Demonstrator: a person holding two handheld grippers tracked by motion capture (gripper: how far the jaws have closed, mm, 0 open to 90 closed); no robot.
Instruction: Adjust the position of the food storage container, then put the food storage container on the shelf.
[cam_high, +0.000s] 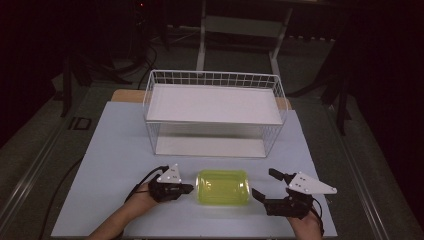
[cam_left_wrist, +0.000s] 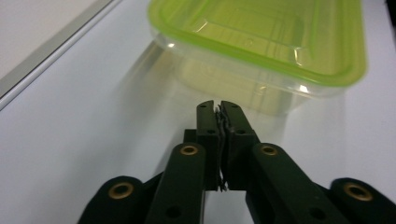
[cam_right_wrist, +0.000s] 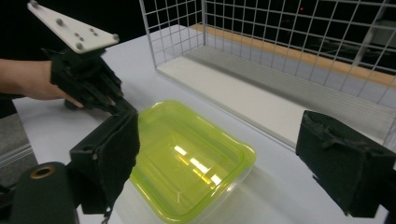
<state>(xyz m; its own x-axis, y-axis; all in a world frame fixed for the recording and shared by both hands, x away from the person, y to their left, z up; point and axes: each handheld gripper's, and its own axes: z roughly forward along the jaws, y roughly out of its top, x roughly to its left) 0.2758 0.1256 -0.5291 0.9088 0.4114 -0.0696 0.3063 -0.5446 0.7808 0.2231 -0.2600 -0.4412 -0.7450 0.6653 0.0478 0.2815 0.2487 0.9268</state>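
Sitting untouched near the table's (cam_high: 100, 165) front edge, box (cam_high: 223, 187) not yet lifted toward the wire shelf (cam_high: 214, 105). Left gripper (cam_high: 188, 188) nearly shut, empty; right gripper (cam_high: 265, 186) gaping wide beside it.

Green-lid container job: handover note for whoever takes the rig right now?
Left gripper: jaws shut, empty, tips just short of the container's left end.
Right gripper: jaws wide open, empty, at the container's right end.
Clear container with green lid: flat on the table's near side, lid on, in front of the white wire shelf rack.
Done: both grippers flank it.
Left: probably grip and move it.
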